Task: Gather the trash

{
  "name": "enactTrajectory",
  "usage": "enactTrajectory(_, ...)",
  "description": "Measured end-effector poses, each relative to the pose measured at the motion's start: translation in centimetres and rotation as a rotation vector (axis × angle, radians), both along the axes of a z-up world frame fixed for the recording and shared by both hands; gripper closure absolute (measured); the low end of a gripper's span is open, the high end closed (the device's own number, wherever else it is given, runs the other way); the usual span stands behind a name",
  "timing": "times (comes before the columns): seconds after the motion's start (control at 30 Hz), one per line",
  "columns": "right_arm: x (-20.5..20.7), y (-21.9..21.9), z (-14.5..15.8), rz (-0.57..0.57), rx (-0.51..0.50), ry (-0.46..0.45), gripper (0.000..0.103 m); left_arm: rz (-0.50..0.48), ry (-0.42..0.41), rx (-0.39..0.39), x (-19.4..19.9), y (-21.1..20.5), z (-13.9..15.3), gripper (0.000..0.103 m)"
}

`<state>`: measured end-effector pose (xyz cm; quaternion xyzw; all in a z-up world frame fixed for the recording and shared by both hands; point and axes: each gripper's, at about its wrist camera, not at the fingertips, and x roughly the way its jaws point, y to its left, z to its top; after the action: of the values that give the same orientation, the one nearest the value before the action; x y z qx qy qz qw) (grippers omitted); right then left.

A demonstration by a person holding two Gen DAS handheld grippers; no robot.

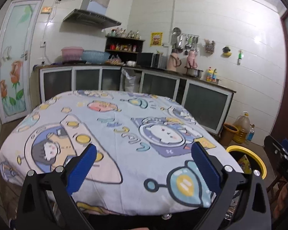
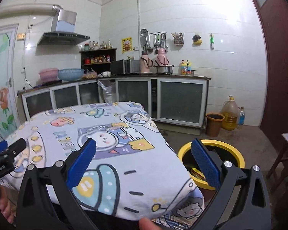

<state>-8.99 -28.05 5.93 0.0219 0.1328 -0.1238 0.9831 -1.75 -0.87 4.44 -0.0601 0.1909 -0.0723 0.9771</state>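
A: Why is the bin (image 2: 211, 164) sitting below the right tool (image 2: 143, 159), just off the worktop (image 2: 109, 153) edge?

B: Probably so trash drops straight in; a yellow packet (image 2: 196, 173) is already lying inside.

A: What are the tools doing?

B: Both are hovering over the cloth. The left tool (image 1: 144, 164) and the right one are spread wide, gripping and touching nothing.
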Motion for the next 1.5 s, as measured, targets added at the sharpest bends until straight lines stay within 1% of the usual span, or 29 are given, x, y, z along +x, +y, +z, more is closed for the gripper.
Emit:
enactTrajectory(0.17, -0.5, 0.5, -1.2, -0.039, 0.007, -0.022, 0.008, 0.030, 0.033, 0.032, -0.4, -0.5, -1.5, 0.008)
enactTrajectory(0.27, -0.5, 0.8, -1.8, -0.036, -0.005, -0.019, 0.008, 0.039, 0.045, 0.030, -0.4, -0.4, -1.8, 0.008)
enactTrajectory(0.4, -0.2, 1.3, -2.5, -0.018, -0.013, -0.009, 0.008, 0.077, 0.051, 0.025, -0.5, 0.0, -2.1, 0.008)
enactTrajectory(0.5, -0.2, 1.2, -2.9, -0.017, -0.002, -0.020, 0.008, 0.098, 0.067, 0.031, -0.3, 0.2, -2.4, 0.008)
enactTrajectory(0.6, 0.2, 0.8, -3.3, -0.022, 0.017, -0.007, 0.008, 0.086, 0.072, 0.016, -0.3, 0.4, -2.5, 0.008)
enactTrajectory(0.7, 0.6, 0.4, -3.8, -0.018, 0.045, 0.020, 0.008, 0.075, 0.079, 0.024, -0.3, 0.1, -2.5, 0.008)
enactTrajectory(0.8, 0.8, 0.3, -3.9, -0.015, 0.052, 0.031, 0.008, 0.067, 0.076, 0.024, -0.3, -0.1, -2.6, 0.008)
enactTrajectory(1.07, 0.8, 1.0, -4.3, 0.008, 0.028, 0.031, 0.008, 0.054, 0.095, 0.023, 0.0, -0.4, -3.0, 0.008)
enactTrajectory(1.5, 0.8, 1.0, -4.7, 0.015, 0.039, 0.049, 0.008, 0.052, 0.095, 0.026, -0.3, -0.5, -3.4, 0.008)
